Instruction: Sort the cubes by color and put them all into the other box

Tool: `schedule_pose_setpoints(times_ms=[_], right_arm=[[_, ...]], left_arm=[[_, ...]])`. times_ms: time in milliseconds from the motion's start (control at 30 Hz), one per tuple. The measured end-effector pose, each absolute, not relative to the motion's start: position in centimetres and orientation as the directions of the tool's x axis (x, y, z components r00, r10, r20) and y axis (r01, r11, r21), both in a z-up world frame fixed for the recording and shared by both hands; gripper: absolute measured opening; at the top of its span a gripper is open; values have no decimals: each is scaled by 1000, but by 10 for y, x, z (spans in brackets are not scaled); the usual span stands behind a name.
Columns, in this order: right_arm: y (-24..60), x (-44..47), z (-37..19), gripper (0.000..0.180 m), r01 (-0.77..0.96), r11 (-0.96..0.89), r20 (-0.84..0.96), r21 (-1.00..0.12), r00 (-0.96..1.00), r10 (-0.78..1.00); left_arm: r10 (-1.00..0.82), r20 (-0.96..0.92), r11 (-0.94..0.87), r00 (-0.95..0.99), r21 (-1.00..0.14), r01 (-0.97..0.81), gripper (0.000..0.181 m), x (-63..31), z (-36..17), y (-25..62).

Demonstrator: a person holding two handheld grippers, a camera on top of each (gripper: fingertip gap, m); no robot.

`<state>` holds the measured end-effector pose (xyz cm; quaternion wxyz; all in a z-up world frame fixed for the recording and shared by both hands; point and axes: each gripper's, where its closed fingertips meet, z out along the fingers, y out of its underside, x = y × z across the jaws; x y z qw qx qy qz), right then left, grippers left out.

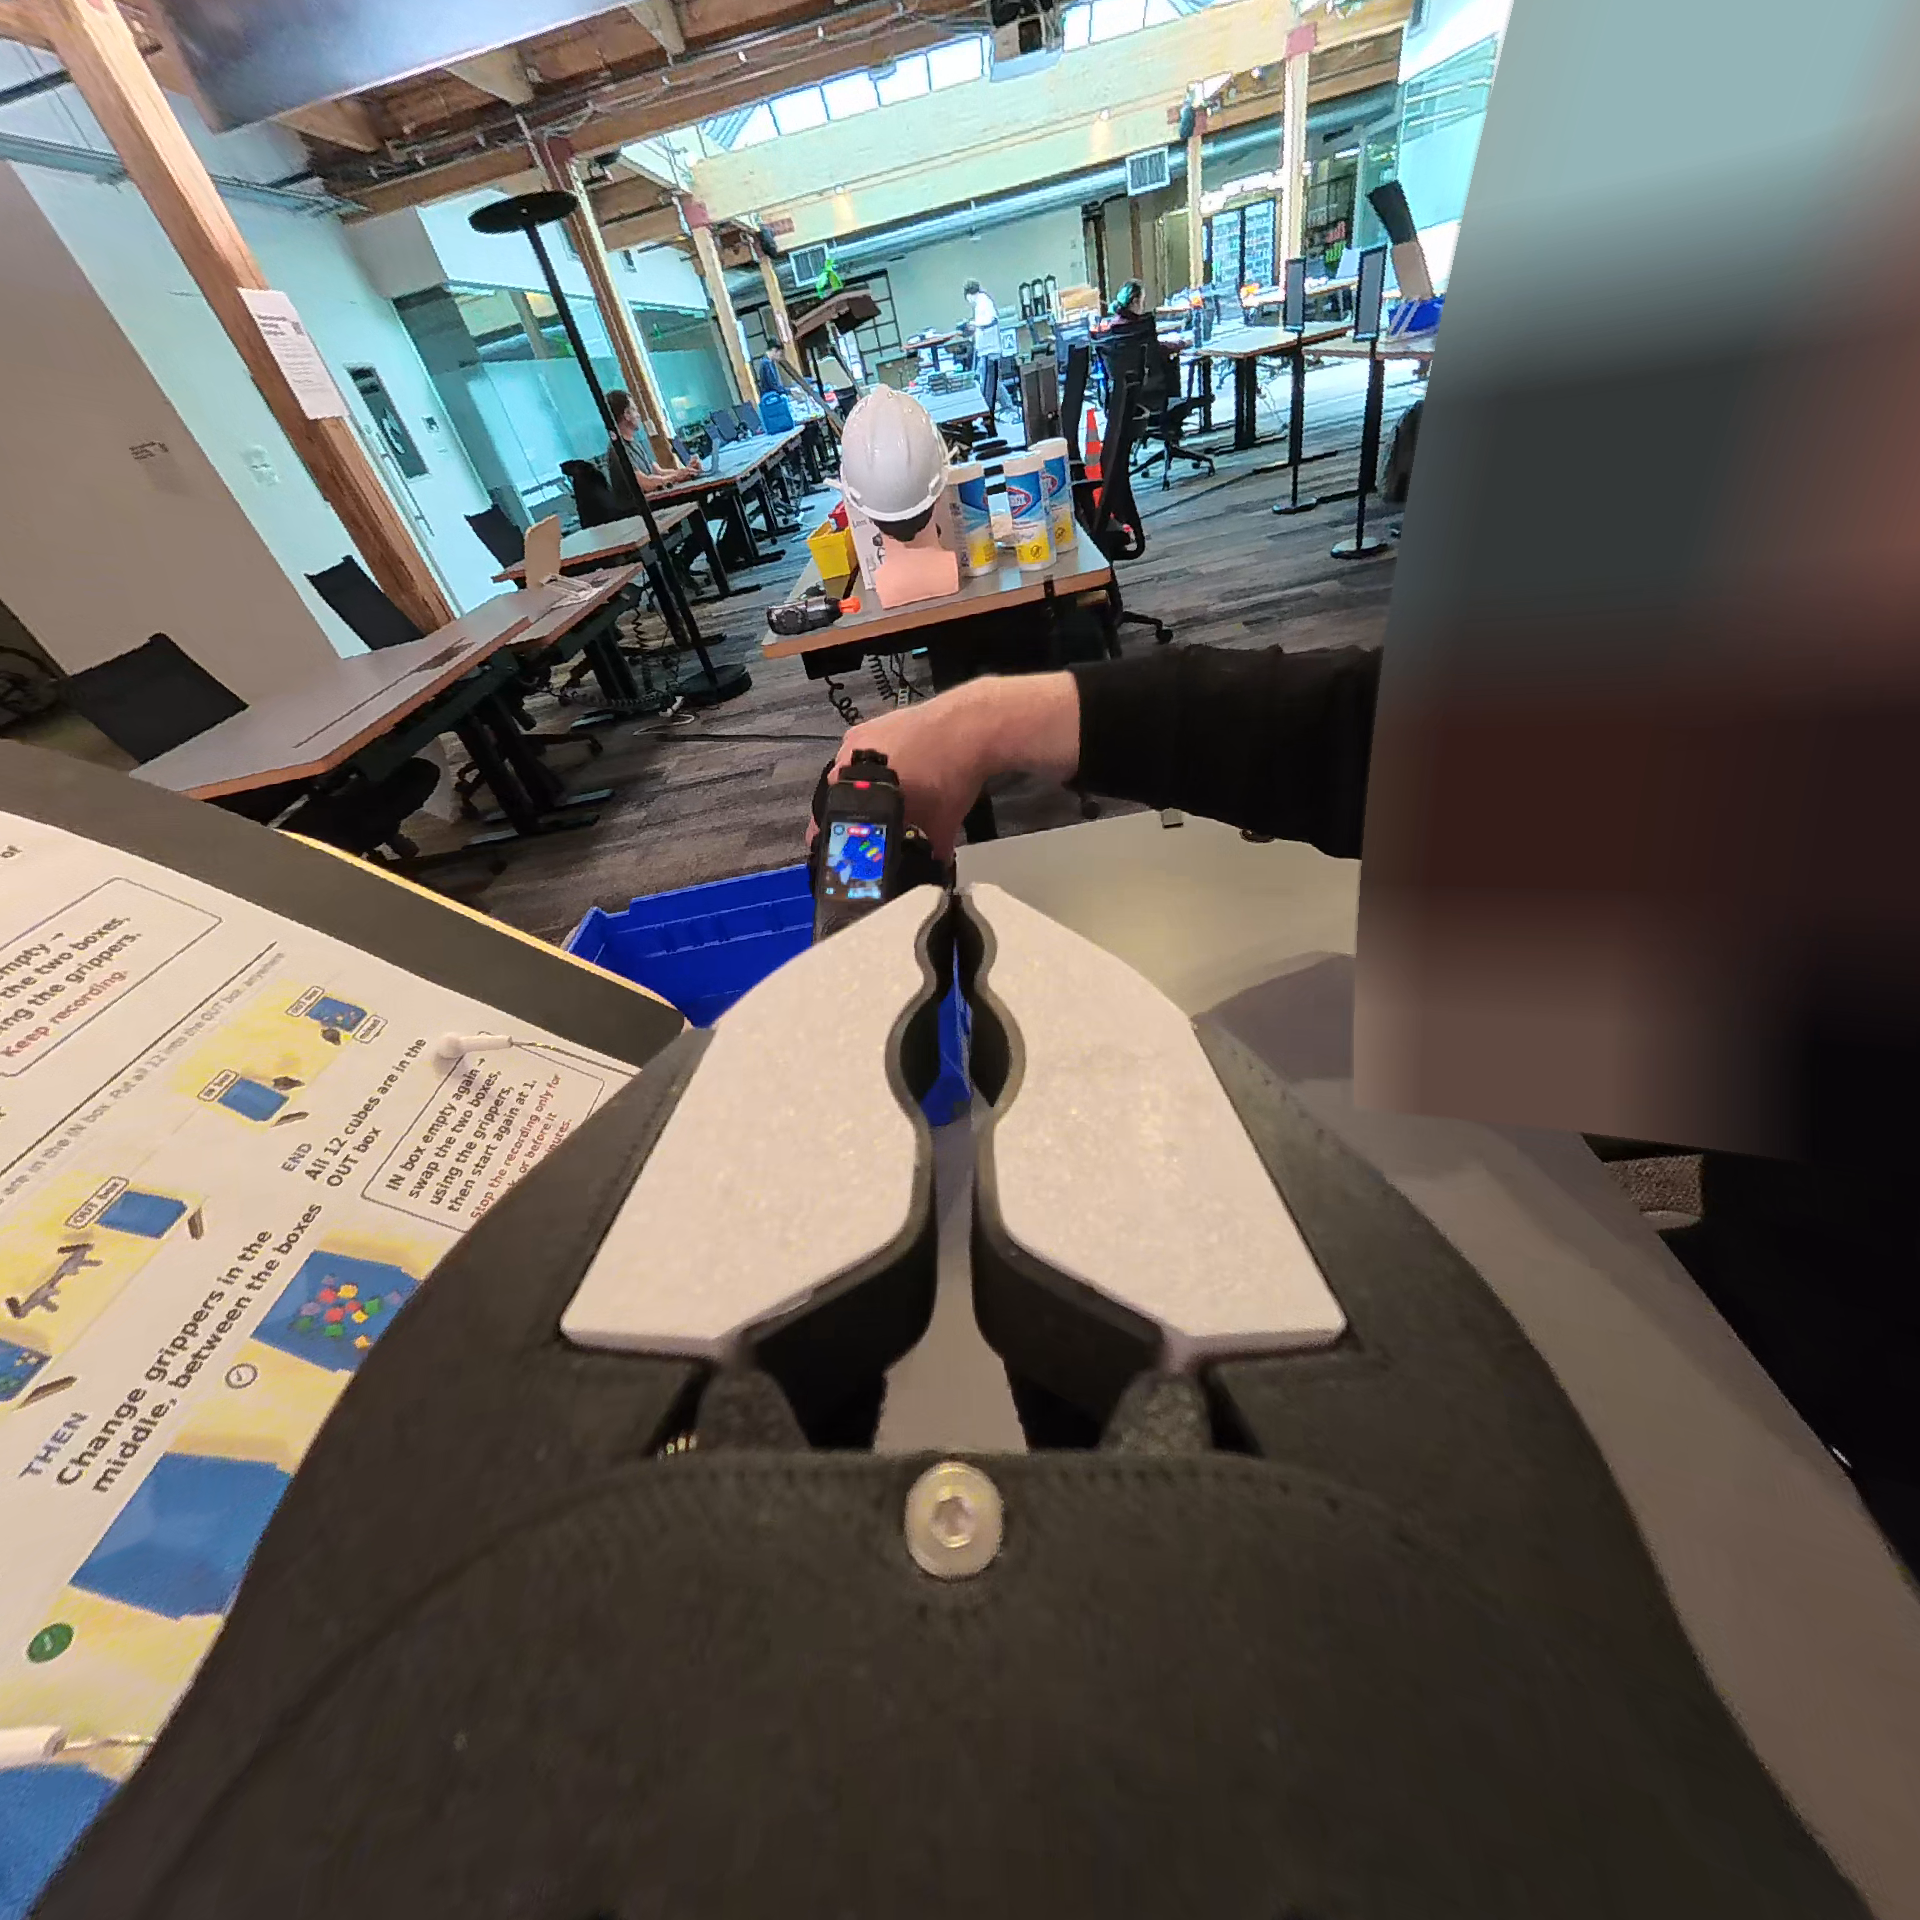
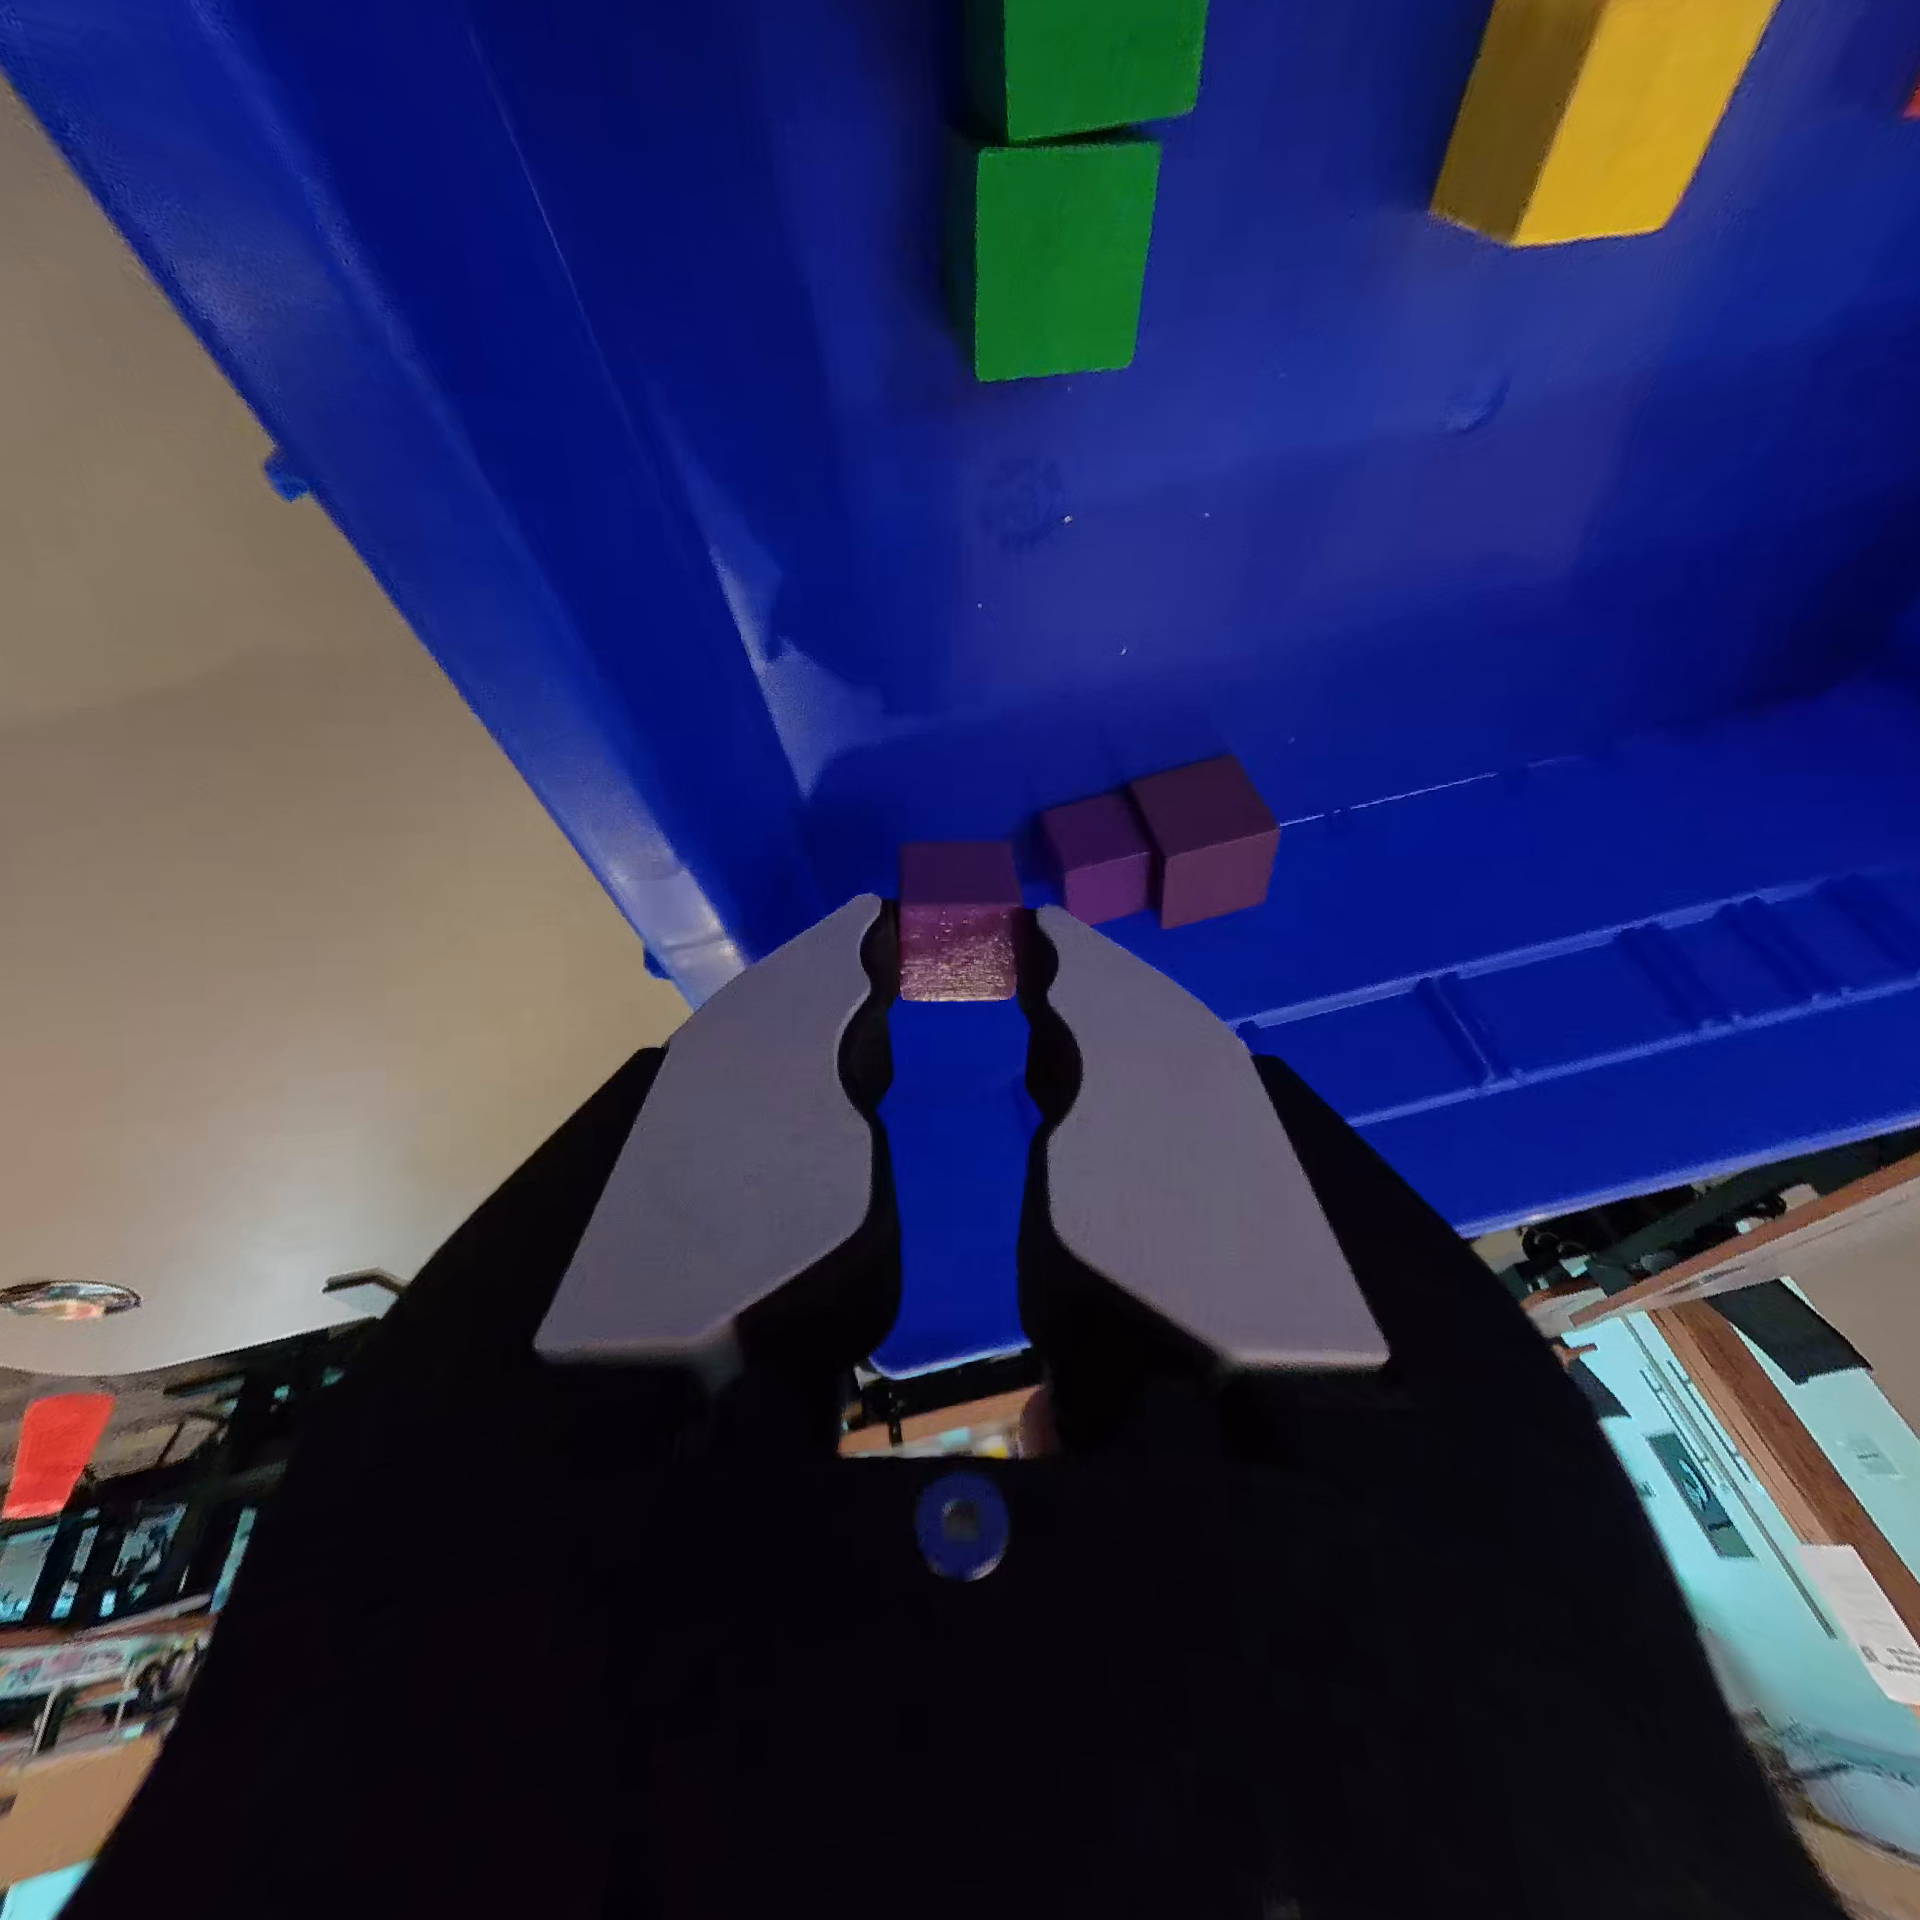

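In the right wrist view my right gripper (image 2: 958,940) is shut on a purple cube (image 2: 956,961), held low in a corner of the blue box (image 2: 1351,540). Two more purple cubes (image 2: 1096,868) (image 2: 1210,842) sit side by side just right of it, against the box wall. Two green cubes (image 2: 1049,260) lie in a row farther in, and yellow cubes (image 2: 1590,114) lie at the far right. In the left wrist view my left gripper (image 1: 956,920) is shut and empty, raised off to the side of a blue box (image 1: 707,945). The right gripper's body (image 1: 857,852) reaches down into that box.
A printed instruction sheet (image 1: 208,1195) on a dark board lies to the left of my left gripper. A grey tabletop (image 1: 1143,904) lies behind the box. A sliver of red (image 2: 1914,104) shows at the box's far right edge. Office desks and chairs stand far behind. My hands' fingertips stand some 50 cm from each other.
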<state>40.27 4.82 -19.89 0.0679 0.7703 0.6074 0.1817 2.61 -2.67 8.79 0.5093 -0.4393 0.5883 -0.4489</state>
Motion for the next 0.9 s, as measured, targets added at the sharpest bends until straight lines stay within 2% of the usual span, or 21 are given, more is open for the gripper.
schedule_pose_setpoints(times_ms=[467, 667, 733, 900], right_arm=[[50, 419, -220, 23, 846, -233, 147, 480, 184, 972], [53, 415, -202, 24, 851, -253, 197, 460, 180, 964], [53, 415, -197, 17, 847, -251, 207, 469, 171, 963], [49, 391, -201, 2, 886, -221, 168, 408, 165, 972]], left_arm=[[-963, -236, 250, -128, -963, -102, 0, 32, 80, -34], [-958, -249, 267, -142, -956, -121, 0, 33, 77, -37], [-957, -253, 270, -141, -955, -122, 0, 32, 77, -38], [-955, -257, 275, -145, -954, -119, 0, 32, 79, -41]])
